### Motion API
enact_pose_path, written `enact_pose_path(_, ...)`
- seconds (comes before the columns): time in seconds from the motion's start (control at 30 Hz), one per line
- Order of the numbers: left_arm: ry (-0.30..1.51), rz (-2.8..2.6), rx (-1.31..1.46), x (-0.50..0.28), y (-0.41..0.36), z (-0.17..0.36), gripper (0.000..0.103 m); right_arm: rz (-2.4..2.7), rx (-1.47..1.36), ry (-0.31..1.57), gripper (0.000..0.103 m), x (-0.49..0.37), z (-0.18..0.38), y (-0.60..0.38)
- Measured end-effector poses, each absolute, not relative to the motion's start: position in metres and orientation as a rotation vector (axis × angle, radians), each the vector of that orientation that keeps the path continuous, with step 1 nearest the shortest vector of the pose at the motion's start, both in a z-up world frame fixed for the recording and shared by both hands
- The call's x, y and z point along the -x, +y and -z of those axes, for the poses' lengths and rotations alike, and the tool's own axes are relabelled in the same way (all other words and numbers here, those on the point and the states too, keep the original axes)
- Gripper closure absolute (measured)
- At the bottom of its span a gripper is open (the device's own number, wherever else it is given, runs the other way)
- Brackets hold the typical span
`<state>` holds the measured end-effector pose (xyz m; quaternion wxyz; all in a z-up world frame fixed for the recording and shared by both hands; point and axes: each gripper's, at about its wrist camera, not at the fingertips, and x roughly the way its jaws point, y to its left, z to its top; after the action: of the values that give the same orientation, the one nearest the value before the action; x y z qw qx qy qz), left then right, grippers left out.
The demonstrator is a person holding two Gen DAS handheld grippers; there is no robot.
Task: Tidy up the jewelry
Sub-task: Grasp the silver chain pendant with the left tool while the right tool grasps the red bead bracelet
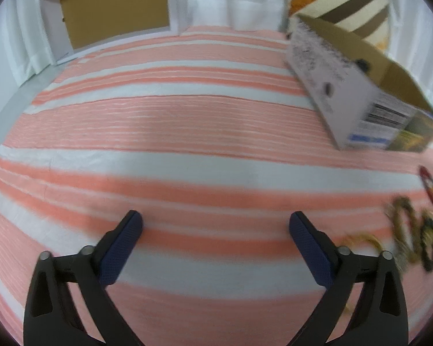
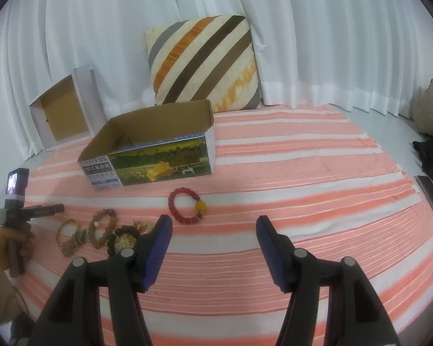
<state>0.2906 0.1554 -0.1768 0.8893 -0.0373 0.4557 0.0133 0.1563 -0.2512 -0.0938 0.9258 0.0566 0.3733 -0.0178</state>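
boxes: two showing, one open printed box (image 2: 150, 155) lying on the cloth, one white box (image 2: 63, 109) leaning at the curtain
pillows: one striped pillow (image 2: 203, 63) standing behind
red bracelets: one red bracelet (image 2: 187, 206) lying apart
pile (image 2: 101, 230): brown bead bracelets, gold chains tangling; count not resolving
grippers: two showing, left gripper (image 1: 215, 225), right gripper (image 2: 212, 227)
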Motion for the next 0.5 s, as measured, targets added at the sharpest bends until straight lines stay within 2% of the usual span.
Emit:
enact_pose_path(0.23, 0.815, 0.188, 0.008, -0.197, 0.098, 0.144, 0.005, 0.038, -0.103, 0.756, 0.041, -0.154, 0.093, -0.25)
enact_pose_path(0.37, 0.798, 0.23, -0.04, -0.18, 0.06, 0.148, 0.006, 0.022, -0.116, 0.772, 0.041, -0.154, 0.098, -0.245)
enact_pose_path(0.4, 0.804, 0.241, -0.051, -0.179, 0.052, 0.151, 0.008, 0.017, -0.112, 0.774, 0.041, -0.154, 0.099, -0.243)
enact_pose_path(0.47, 0.848, 0.266, -0.06, -0.187, 0.037, 0.159, 0.022, 0.006, -0.1, 0.777, 0.041, -0.153, 0.1, -0.239)
enact_pose_path(0.5, 0.872, 0.273, -0.052, -0.191, 0.033, 0.164, 0.024, 0.004, -0.097, 0.777, 0.041, -0.151, 0.099, -0.238)
